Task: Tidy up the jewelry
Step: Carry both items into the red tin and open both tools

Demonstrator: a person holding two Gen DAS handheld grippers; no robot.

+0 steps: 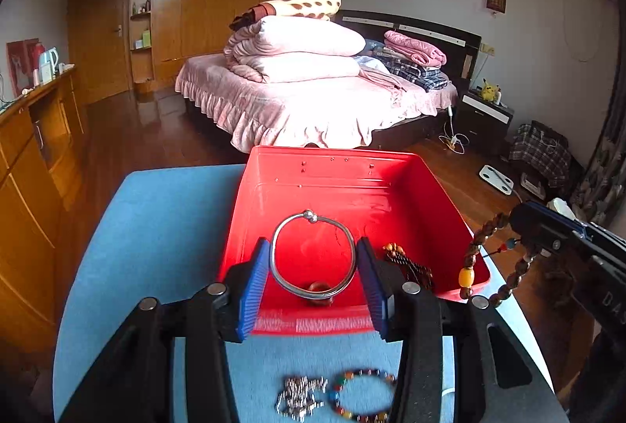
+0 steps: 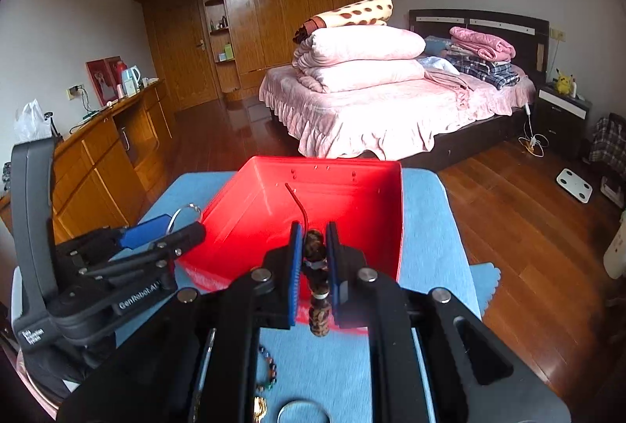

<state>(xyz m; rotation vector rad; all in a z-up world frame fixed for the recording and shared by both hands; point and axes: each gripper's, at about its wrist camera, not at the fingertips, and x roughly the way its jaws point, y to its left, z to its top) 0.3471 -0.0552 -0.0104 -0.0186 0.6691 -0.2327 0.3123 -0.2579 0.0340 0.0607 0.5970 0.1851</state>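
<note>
The left gripper (image 1: 313, 262) is holding a silver bangle (image 1: 313, 255) between its blue pads, jaws clenched on the ring's two sides, above the near half of the red bin (image 1: 430, 188). Inside the bin, a brown ring-like piece (image 1: 319, 288) is lying at 6 o'clock and a dark beaded piece (image 1: 411, 266) at 4 o'clock, so part of the sorting appears done. The right gripper (image 2: 313, 258) is grasping a wooden bead bracelet (image 2: 317, 286), jaws clenched on its strand, over the bin's near edge.

Still waiting on the blue desk (image 1: 156, 227): a silver chain (image 1: 299, 397) and a multicoloured bead bracelet (image 1: 360, 395), both at 6 o'clock, near the bin but outside it.

The left wrist view alone is showing the amber bead (image 1: 465, 276) on the hanging bracelet and the bin's contents. The right wrist view alone is showing a further ring (image 2: 303, 411) on the desk and a thin cord rising from the gripped beads; its own jaws are hiding the bin floor.
</note>
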